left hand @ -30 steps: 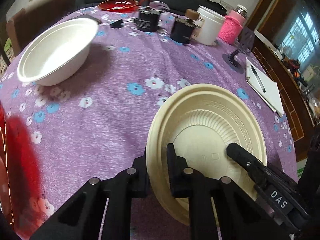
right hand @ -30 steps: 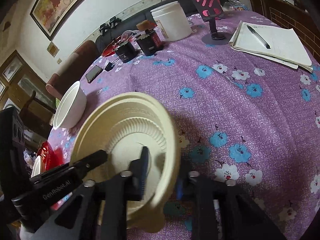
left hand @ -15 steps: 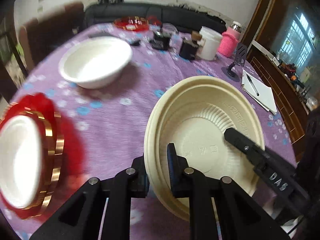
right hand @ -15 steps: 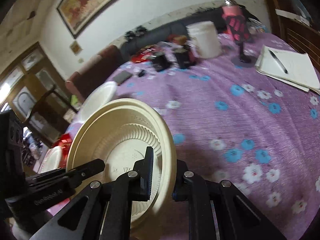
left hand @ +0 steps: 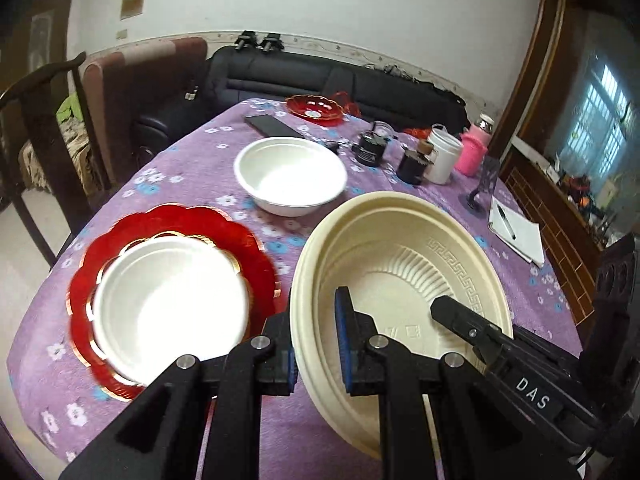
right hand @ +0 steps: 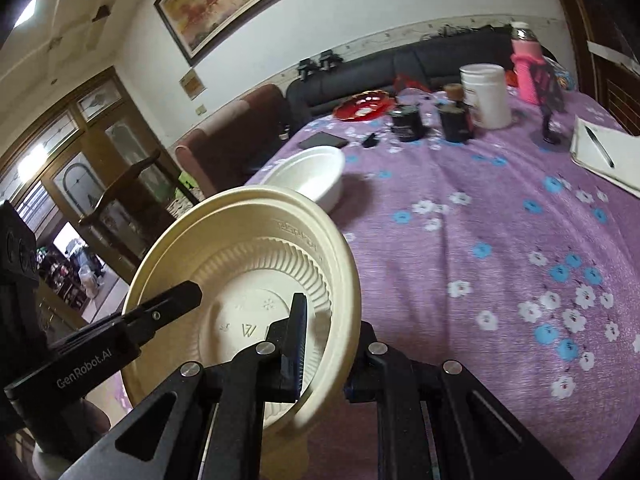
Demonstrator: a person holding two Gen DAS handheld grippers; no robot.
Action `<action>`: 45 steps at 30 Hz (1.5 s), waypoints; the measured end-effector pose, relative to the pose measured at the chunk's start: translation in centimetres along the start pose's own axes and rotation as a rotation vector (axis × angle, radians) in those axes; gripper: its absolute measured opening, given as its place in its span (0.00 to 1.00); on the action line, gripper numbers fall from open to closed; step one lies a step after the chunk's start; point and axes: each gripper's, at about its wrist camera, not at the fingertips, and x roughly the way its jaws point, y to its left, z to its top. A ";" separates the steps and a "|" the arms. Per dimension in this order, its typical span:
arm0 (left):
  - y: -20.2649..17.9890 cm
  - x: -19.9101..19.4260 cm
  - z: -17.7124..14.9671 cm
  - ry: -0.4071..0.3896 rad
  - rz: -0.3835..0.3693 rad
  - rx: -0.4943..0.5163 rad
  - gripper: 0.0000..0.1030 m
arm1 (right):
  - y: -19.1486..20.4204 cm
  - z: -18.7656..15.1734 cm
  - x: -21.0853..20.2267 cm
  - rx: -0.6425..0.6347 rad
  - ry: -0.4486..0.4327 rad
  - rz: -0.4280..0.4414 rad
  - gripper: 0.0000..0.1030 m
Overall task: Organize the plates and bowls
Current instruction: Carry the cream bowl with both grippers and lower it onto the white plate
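Note:
A cream plate [left hand: 400, 264] with a ribbed inside is held in the air above the purple table by both grippers. My left gripper [left hand: 316, 344] is shut on its left rim. My right gripper [right hand: 324, 340] is shut on its right rim; the plate also shows in the right wrist view [right hand: 248, 264]. A white bowl [left hand: 168, 300] rests in a red plate with gold trim [left hand: 176, 220] at the near left. A second white bowl [left hand: 290, 174] stands further back on the table; it also shows in the right wrist view [right hand: 312, 170].
A small red dish [left hand: 314, 107], a black phone [left hand: 274, 126], dark jars [left hand: 370, 148], a white tub [left hand: 442, 158], a pink bottle [left hand: 474, 152], a phone stand [left hand: 482, 192] and a notepad with pen [left hand: 516, 232] lie at the table's far and right sides. Chairs stand to the left.
Both grippers have lifted the cream plate higher and pulled back. The red plate with the white bowl has come fully into the left wrist view.

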 end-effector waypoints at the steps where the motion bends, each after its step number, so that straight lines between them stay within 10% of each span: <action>1: 0.4 -0.2 0.0 -0.001 0.001 -0.006 0.15 | 0.6 0.1 0.1 -0.007 0.001 0.002 0.15; 20: 12.3 -3.3 1.4 -0.055 0.131 -0.199 0.15 | 12.5 2.0 6.5 -0.181 0.081 0.050 0.15; 38: 15.7 0.7 0.9 0.048 0.217 -0.234 0.18 | 12.9 0.6 13.4 -0.177 0.210 -0.003 0.15; 45: 16.4 -0.3 0.8 0.011 0.236 -0.274 0.40 | 12.0 0.3 14.2 -0.137 0.212 -0.005 0.16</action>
